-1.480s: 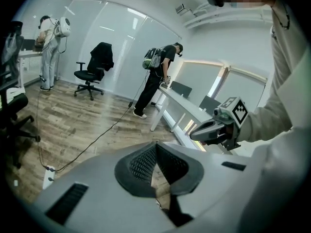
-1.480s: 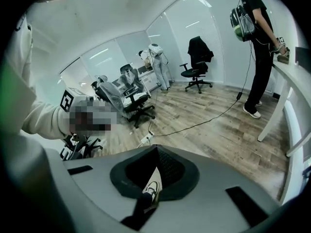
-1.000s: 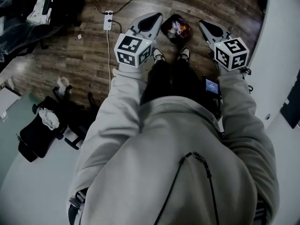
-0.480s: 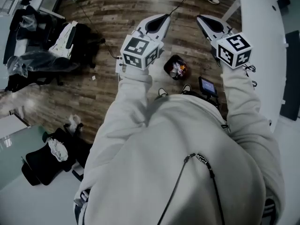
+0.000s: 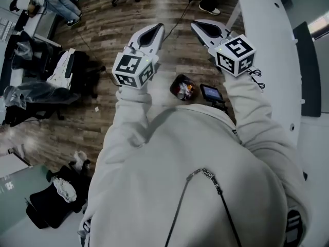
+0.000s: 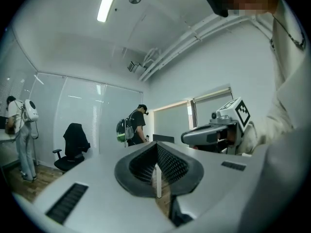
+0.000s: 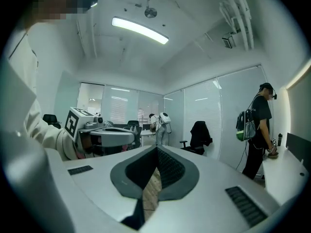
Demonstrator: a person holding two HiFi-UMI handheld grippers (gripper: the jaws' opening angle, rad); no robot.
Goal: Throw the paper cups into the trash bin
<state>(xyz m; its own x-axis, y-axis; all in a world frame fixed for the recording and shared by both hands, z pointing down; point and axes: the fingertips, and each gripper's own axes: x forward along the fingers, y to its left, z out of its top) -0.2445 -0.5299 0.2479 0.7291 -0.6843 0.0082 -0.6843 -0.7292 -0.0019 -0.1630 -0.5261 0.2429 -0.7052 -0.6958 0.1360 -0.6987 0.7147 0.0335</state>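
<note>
Left tongs [image 5: 154, 30] and right tongs [image 5: 198, 24] both closed tight with nothing between them, held side by side above the floor [image 5: 103, 40]. Bin [image 5: 182, 88] stands on the floor below and between them; its contents are too small to identify.

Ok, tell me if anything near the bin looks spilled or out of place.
Nothing is spilled. The bin looks upright on the floor, with its rubbish inside. The only stray thing is a small white scrap lying loose on the floor well to the bin's left.
</note>
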